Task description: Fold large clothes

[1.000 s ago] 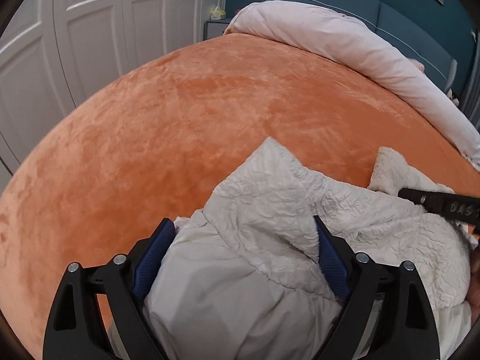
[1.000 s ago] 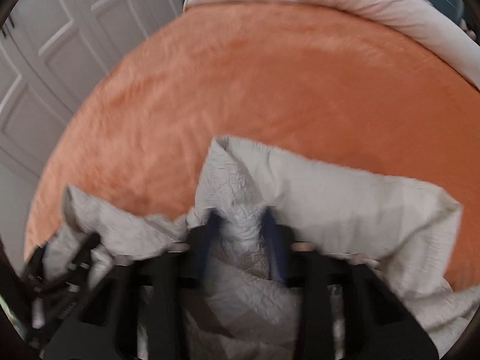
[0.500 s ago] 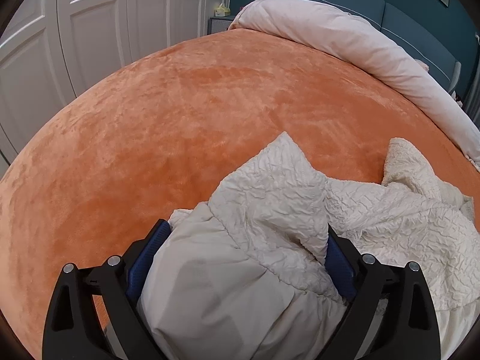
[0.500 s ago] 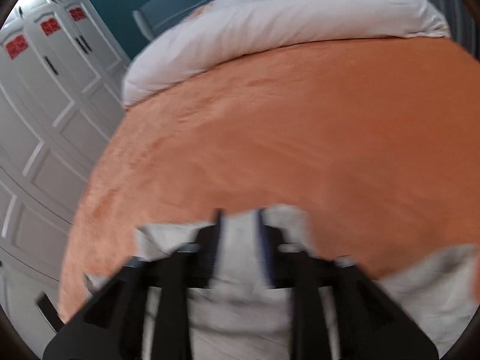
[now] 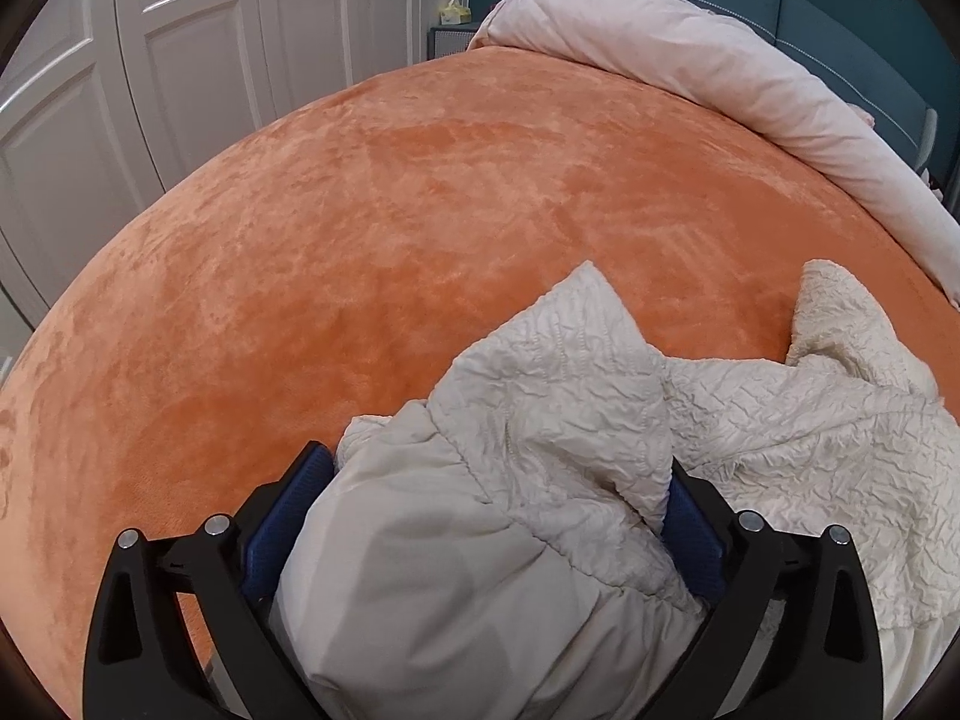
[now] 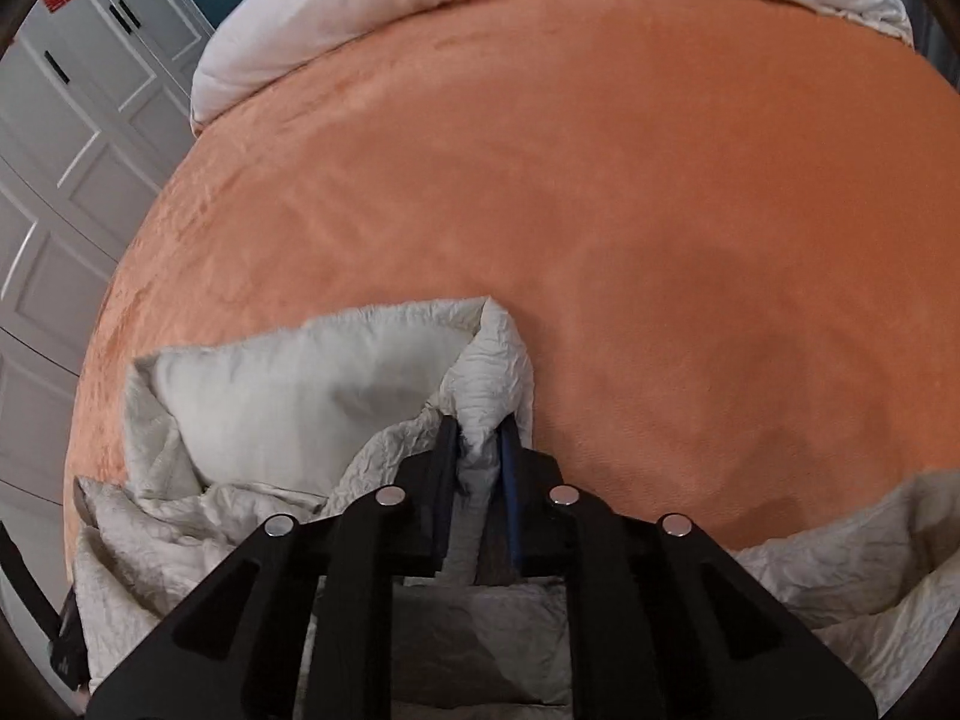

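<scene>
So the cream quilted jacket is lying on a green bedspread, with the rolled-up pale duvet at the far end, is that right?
Not quite: the bedspread is orange, not green, as the left wrist view shows. The rest holds: the cream quilted jacket lies on it, and the rolled-up pale duvet sits at the far end.

Black angular frames on left gripper (image 5: 498,492) and right gripper (image 6: 480,438), triangular cutouts. Blue ribbed pads (silver round screws at the joints).
</scene>
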Available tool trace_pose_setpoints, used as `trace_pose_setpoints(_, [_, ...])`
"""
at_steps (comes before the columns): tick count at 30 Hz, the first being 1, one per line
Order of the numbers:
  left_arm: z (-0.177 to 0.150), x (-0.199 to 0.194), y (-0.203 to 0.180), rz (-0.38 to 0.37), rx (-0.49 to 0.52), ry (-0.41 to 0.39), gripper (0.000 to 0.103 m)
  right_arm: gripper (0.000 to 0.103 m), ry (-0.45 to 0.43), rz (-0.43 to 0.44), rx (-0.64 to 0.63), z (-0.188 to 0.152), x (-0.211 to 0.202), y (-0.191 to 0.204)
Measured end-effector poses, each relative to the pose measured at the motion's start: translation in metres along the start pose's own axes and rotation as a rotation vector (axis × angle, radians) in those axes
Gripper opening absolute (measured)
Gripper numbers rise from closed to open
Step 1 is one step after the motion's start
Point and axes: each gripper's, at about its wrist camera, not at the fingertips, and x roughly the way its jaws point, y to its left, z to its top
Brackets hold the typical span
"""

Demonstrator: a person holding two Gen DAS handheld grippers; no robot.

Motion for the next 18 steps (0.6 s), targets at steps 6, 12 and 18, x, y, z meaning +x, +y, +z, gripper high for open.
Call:
trace_pose_setpoints(6, [0.0, -0.026, 0.011, -0.045, -0.031, -0.001, 0.094, 0.016, -0.177, 0.01, -0.046, -0.04, -0.108, -0.015])
trace_pose_setpoints(12, [-0.037, -0.119, 0.0, -0.164, -0.038, -0.078, 0.094, 0.016, -0.196, -0.035, -0.146, -0.121, -0.175, -0.036])
trace_pose_setpoints(18, [-0.088, -0.154, -0.079, -0.175, 0.192, -0.071, 0.095, 0.015, -0.157, 0.012, -0.187, -0.179, -0.17, -0.001])
